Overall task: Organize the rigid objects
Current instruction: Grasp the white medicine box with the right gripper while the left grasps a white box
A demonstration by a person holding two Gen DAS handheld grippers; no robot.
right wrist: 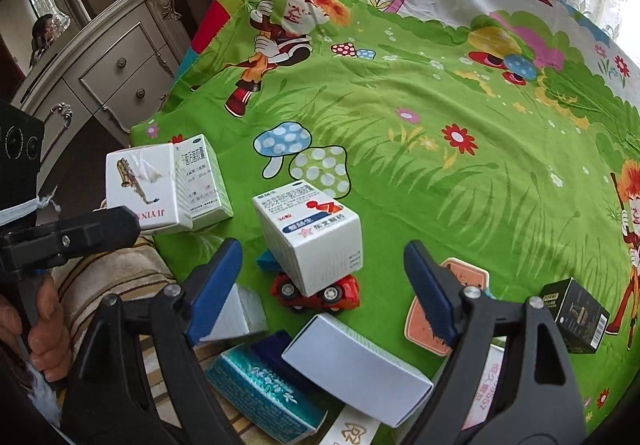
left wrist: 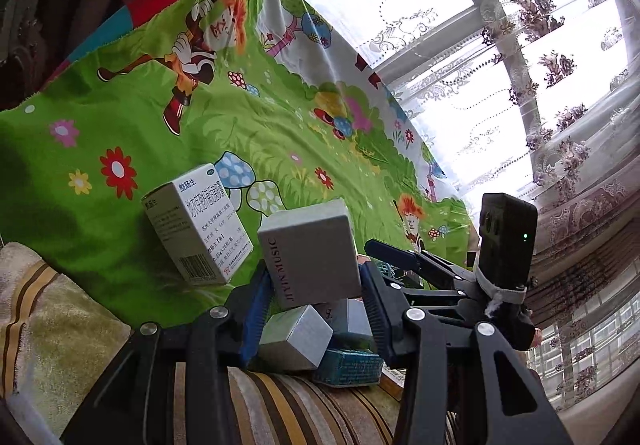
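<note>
Green cartoon cloth [right wrist: 400,93] covers your table. Your left gripper [left wrist: 316,309] is clamped on the grey box [left wrist: 310,257], lifted beside the white box [left wrist: 198,225]. Your right gripper [right wrist: 324,281] hangs spread over the toy car [right wrist: 316,293], touching nothing.

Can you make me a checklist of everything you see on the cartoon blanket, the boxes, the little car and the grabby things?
Surface: green cartoon cloth with mushrooms and flowers; a striped towel at its near edge.
Job's things: white JIYIN MUSIC box; white medicine box beside it; another white box resting on a red toy car; teal box; black box; orange card.
Clutter: boxes piled loosely near the towel.
Grippers: left hand-held gripper shut on the JIYIN MUSIC box; right hand-held gripper open above the car, touching nothing.
Cables: nothing seen.
Surroundings: lace curtain, cream dresser.
</note>
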